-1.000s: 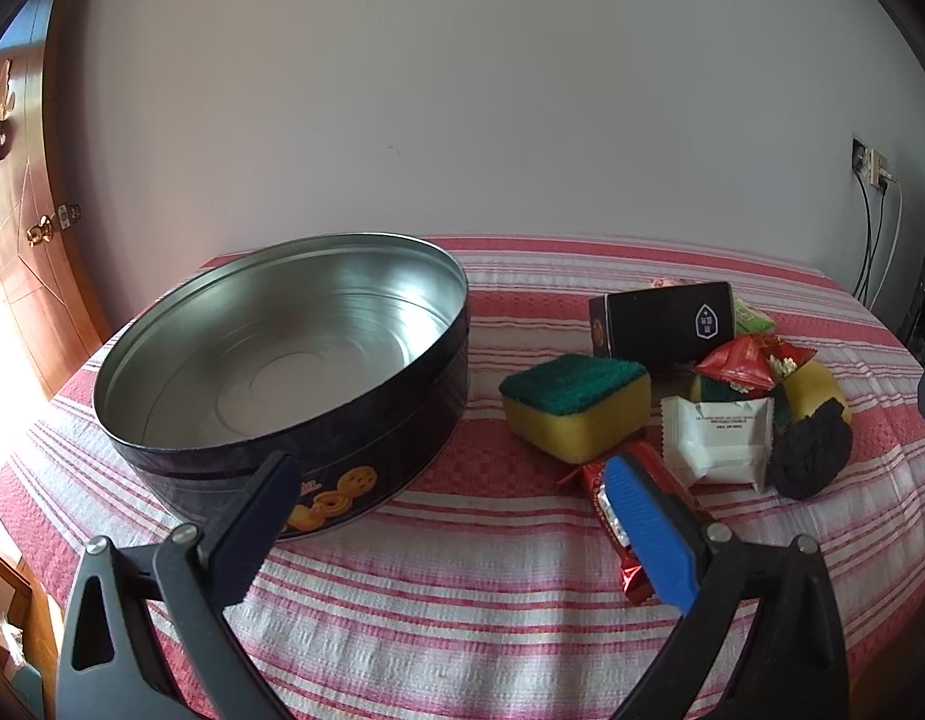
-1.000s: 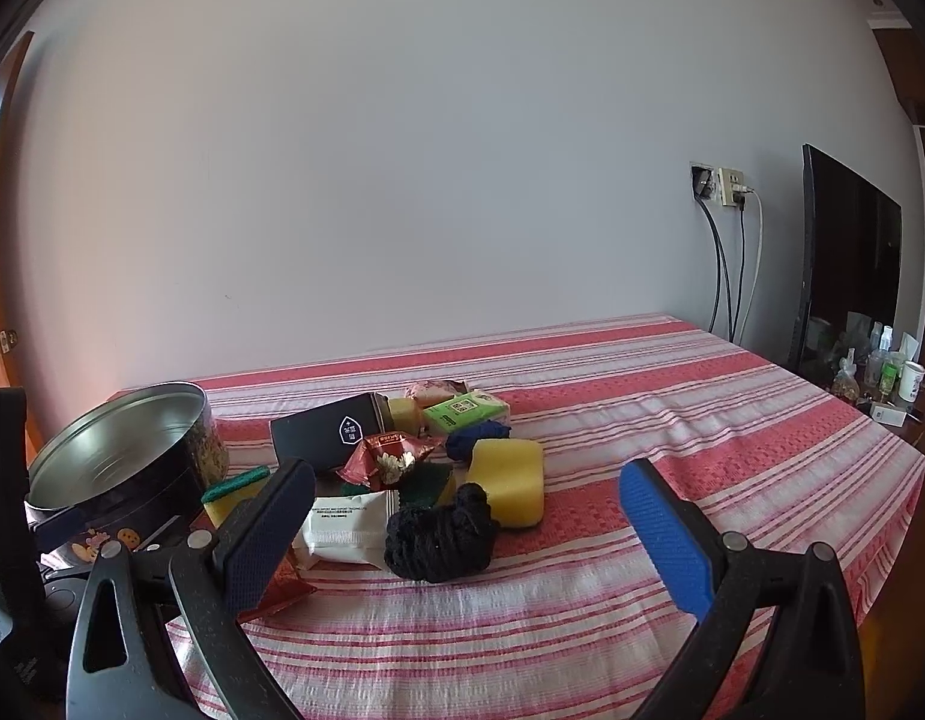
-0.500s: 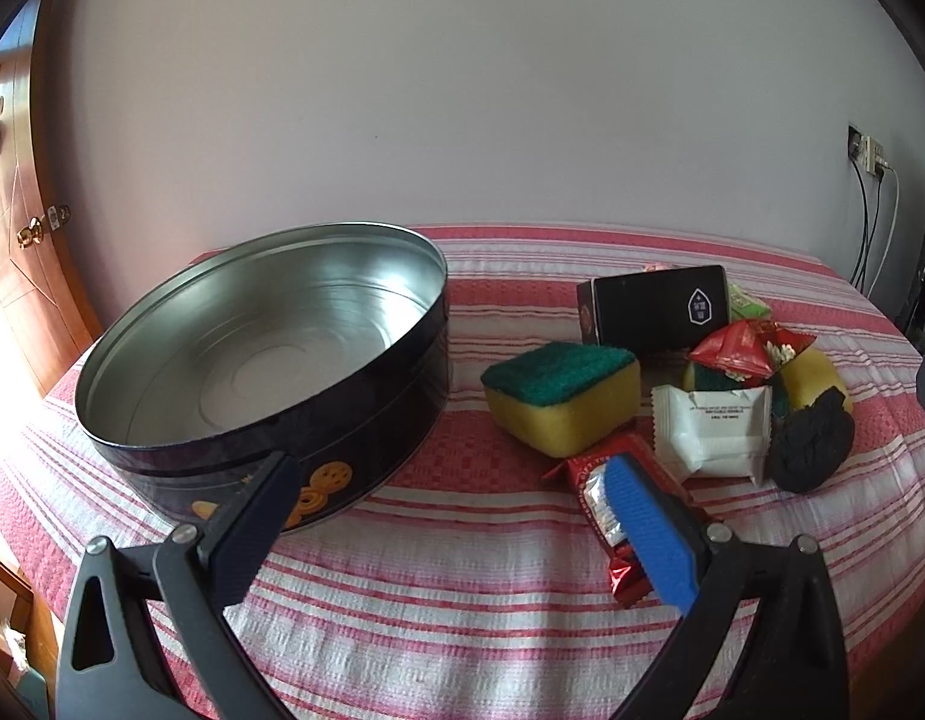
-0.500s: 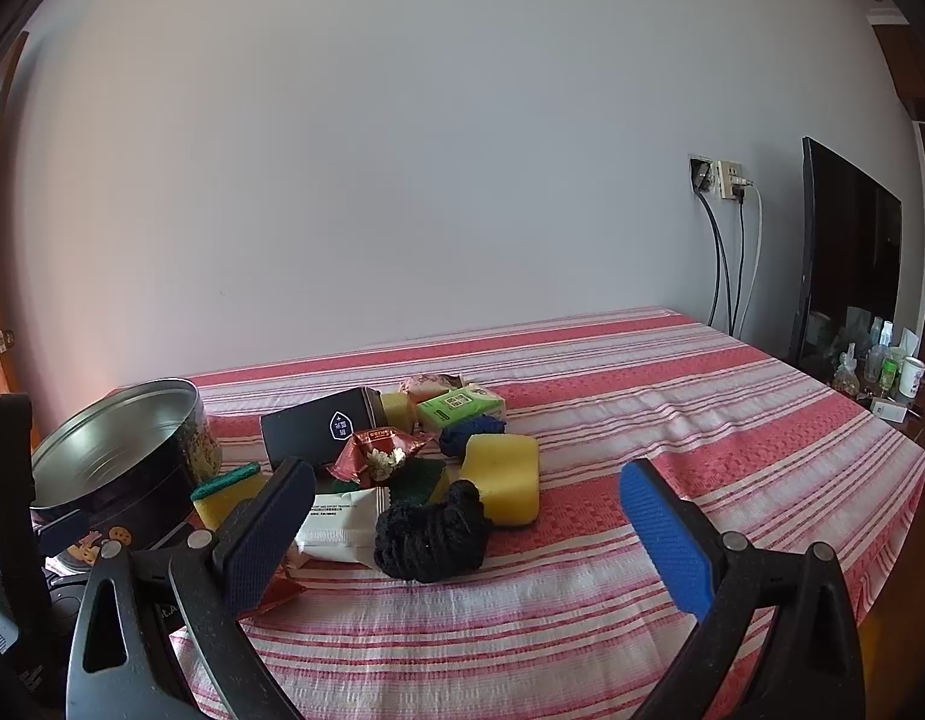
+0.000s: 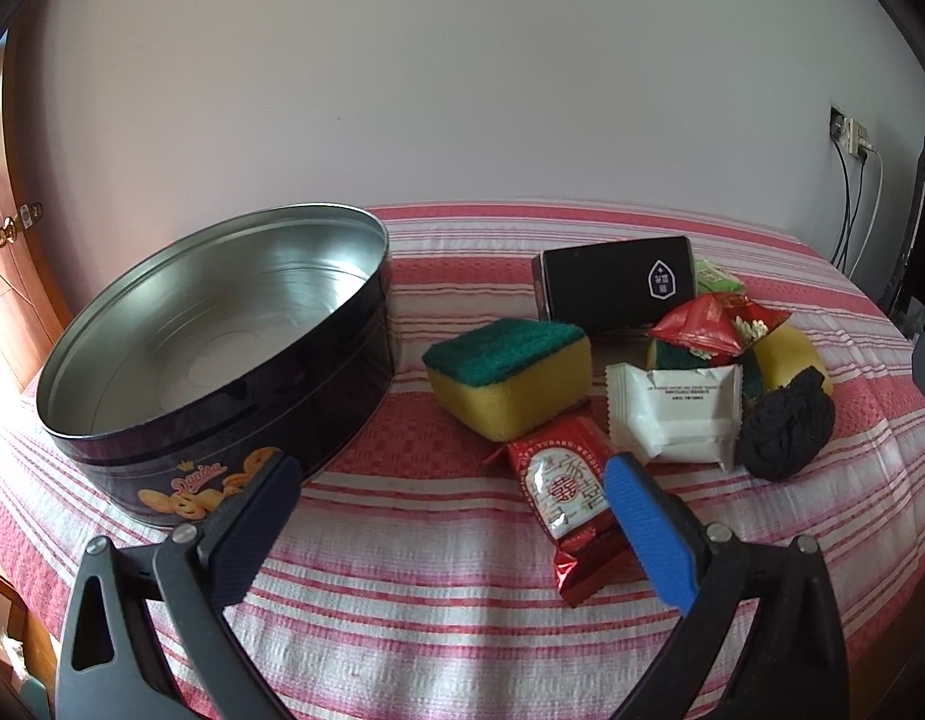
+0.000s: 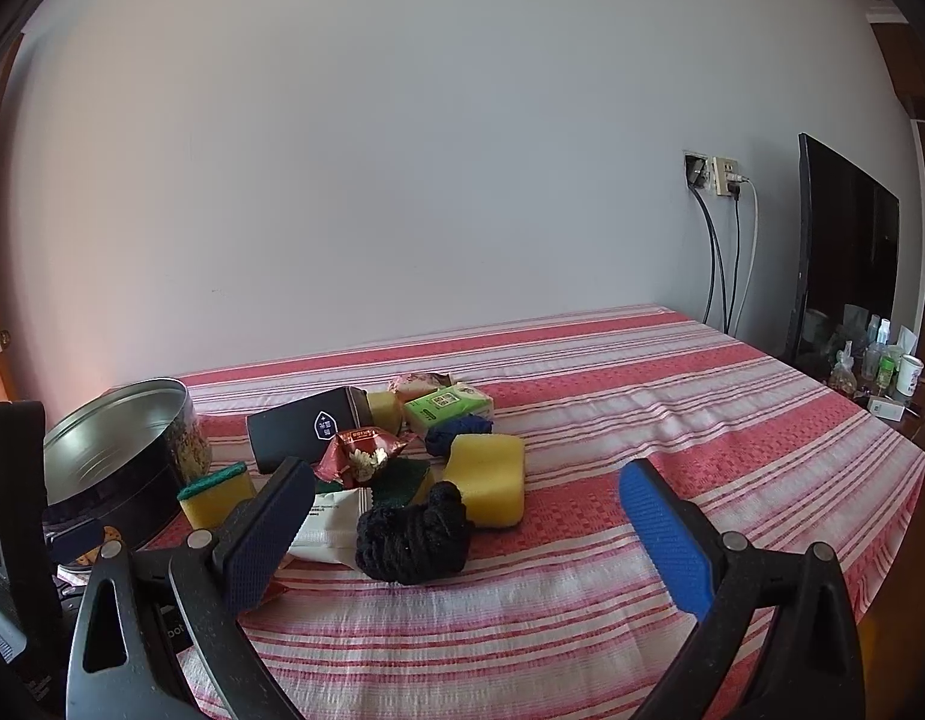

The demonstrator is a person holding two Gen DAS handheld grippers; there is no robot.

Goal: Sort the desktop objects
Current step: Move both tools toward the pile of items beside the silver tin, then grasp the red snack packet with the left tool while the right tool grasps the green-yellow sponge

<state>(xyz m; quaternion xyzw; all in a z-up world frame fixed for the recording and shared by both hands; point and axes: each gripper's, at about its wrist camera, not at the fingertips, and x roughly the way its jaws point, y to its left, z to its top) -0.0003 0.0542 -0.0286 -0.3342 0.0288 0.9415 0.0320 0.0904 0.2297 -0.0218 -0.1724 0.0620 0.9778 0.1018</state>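
Note:
An empty round cookie tin (image 5: 222,330) stands on the striped tablecloth at the left. To its right lies a pile: a green-topped yellow sponge (image 5: 510,378), a black box (image 5: 618,282), a white packet (image 5: 672,408), a red snack packet (image 5: 567,498), a black knitted bundle (image 5: 786,429). My left gripper (image 5: 444,480) hovers open above the cloth, its right finger over the red packet. My right gripper (image 6: 468,492) is open too, low over the table, with the black bundle (image 6: 411,537) and a yellow sponge (image 6: 489,477) between its fingers in view. Neither holds anything.
A green packet (image 6: 447,405), a blue bundle (image 6: 456,432) and a red triangular packet (image 6: 360,453) lie further back in the pile. A wall runs behind the table. At the far right are a dark screen (image 6: 846,264), cables (image 6: 723,264) and small bottles (image 6: 876,354).
The left gripper has drifted left and closer to the table, so tin and pile appear larger. The right gripper has shifted slightly towards the pile. Both stayed open.

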